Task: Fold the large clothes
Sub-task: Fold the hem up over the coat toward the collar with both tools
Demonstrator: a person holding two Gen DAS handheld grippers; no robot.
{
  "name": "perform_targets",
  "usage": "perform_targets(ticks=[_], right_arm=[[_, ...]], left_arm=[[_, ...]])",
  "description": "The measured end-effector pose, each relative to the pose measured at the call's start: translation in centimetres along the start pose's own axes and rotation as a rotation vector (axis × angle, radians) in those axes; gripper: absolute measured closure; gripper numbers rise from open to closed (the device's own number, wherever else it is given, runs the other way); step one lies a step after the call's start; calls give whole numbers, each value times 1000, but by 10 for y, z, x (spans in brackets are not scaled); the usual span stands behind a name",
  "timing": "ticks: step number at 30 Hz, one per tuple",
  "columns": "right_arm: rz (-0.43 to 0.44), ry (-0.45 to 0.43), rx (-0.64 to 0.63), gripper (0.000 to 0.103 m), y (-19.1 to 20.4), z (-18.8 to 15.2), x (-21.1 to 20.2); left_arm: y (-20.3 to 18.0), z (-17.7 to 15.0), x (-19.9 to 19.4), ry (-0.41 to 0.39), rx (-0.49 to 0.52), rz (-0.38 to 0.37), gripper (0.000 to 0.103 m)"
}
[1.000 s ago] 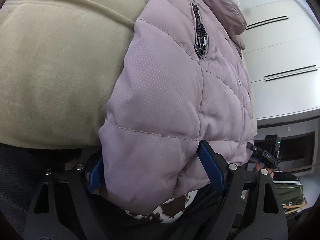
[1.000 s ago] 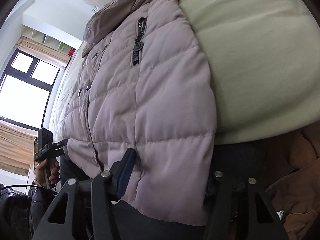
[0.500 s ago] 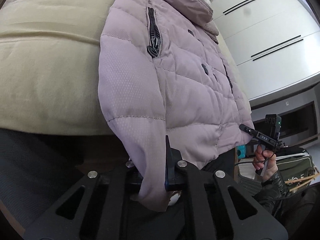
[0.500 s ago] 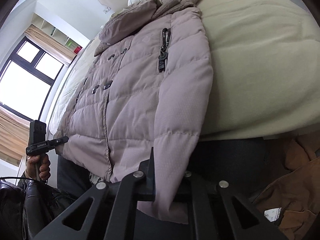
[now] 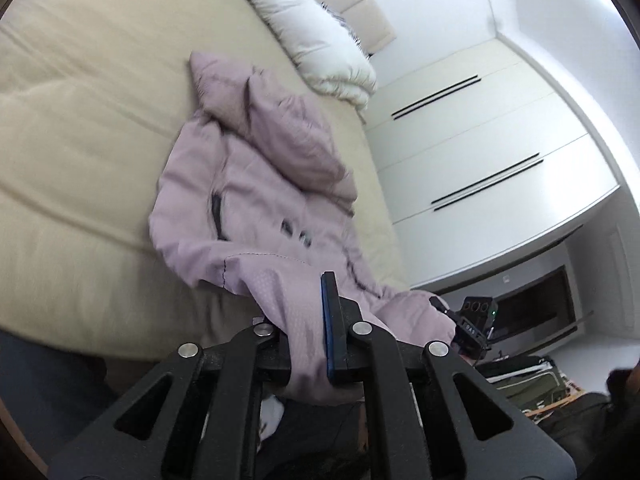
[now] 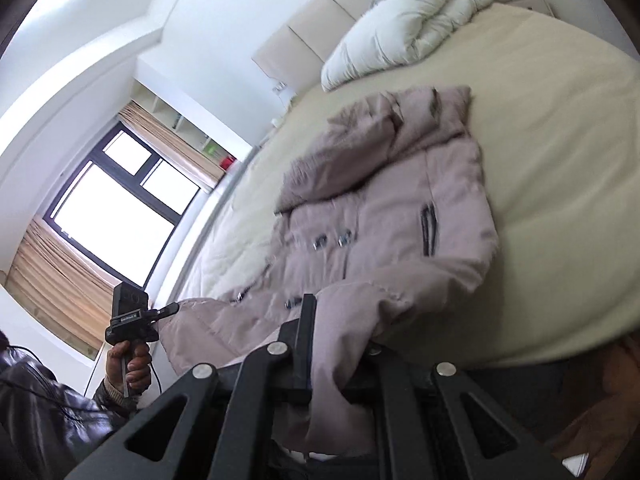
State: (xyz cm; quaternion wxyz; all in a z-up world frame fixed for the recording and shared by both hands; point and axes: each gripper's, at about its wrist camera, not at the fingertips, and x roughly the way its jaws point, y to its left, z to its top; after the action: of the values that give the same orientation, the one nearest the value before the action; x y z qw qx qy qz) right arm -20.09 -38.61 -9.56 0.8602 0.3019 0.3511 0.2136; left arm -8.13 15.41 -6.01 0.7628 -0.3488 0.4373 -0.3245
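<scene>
- A padded mauve jacket lies front-up on a big bed with a cream cover, its hood toward the headboard and its lower end at the near edge of the mattress.
- The left gripper is clamped tight on the jacket's bottom hem — mauve fabric is squeezed between the black fingers, the blue pad of one pressing straight into it, and a fold of cloth hangs down below the jaws.
- The right gripper is closed the same way on the hem at the jacket's other bottom corner; the fabric bunches up between its fingers and drapes over them.
- Both pinched corners are lifted off the mattress, so the lower part of the jacket arches up from the bed while the chest, hood and pockets lie flat.
- The jacket's dark zip pocket and a row of metal snaps show on the front, somewhat blurred.
- A puffy white duvet is heaped at the head of the bed, well apart from the jacket.
- In the right-hand view, a hand in a dark leather sleeve grips the left tool's handle, with a bright window and tan curtains behind.
- White wardrobe doors stand along the far side of the bed in the left-hand view.
</scene>
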Motion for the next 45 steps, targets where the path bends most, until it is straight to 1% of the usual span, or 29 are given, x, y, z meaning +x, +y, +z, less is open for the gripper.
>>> perform_targets(ticks=[4,6,7,9,12,14,16,18,20,21,22,24,25,26,27,28,29,31,32,33,34,36,38,39,41,42,43,44,45], right_arm=[[47,-148,-37,94,12,84,11],[49,-213,-25,94,14,128,25],[29,-240,-24,94,12,152,33],[-15,-270,-13,94,5,196,56],[-108,-275,26,94,-22,254,102],[-198,-260,45,94,-43,284,139],[-243,-215,77,93,-69,307,178],[-312,-169,120,93,-100,317,214],[-337,-132,185,93,-131,319,244],[-340,-124,213,93,-145,319,255],[-323,-116,252,91,-158,317,264],[-226,-121,352,88,-183,314,270],[-171,-140,396,83,-192,313,267],[-133,-155,421,72,-197,313,262],[-123,-166,425,64,-197,314,256],[-143,-183,409,45,-191,315,247],[-175,-209,375,34,-183,317,236],[-286,-282,269,22,-153,323,212],[-318,-316,216,22,-138,324,201],[-324,-330,178,22,-124,322,193],[-326,-319,148,22,-110,322,192],[-342,-217,50,29,-80,320,216],[-396,-112,-79,39,-51,315,257],[-422,-73,-131,39,-41,310,277],[-473,7,-204,41,-31,298,314],[-512,43,-232,41,-32,296,335],[-562,60,-267,41,-31,292,348],[-607,72,-293,40,-35,290,361],[-625,80,-298,39,-41,292,371]], left_arm=[[-25,91,20,-113,32,-68,96],[-34,141,40,-167,71,-55,96],[-40,167,57,-183,80,-41,96],[-35,212,85,-205,69,-23,96],[-7,270,127,-225,10,37,96],[10,301,159,-214,19,111,96],[38,323,191,-193,-29,151,96],[60,337,221,-179,-54,184,96],[85,350,245,-153,-106,190,92],[98,353,254,-147,-134,176,91],[109,357,256,-146,-175,146,90],[125,357,247,-166,-245,74,87],[128,357,238,-196,-256,69,84],[127,355,228,-225,-248,83,84],[122,354,219,-259,-227,107,81],[112,354,209,-297,-187,145,76],[99,351,200,-324,-140,186,76],[77,350,180,-409,-67,261,74],[60,348,179,-442,-8,298,70],[42,342,183,-450,62,330,52],[19,337,196,-437,158,374,43],[-11,325,243,-354,330,448,43],[-25,314,301,-262,439,517,43],[-26,308,326,-221,482,550,42],[-22,295,369,-149,545,627,42],[-17,292,388,-102,566,670,42],[-9,292,405,-76,581,700,42],[-7,291,412,-86,593,716,42],[-3,295,419,-92,600,723,42]])
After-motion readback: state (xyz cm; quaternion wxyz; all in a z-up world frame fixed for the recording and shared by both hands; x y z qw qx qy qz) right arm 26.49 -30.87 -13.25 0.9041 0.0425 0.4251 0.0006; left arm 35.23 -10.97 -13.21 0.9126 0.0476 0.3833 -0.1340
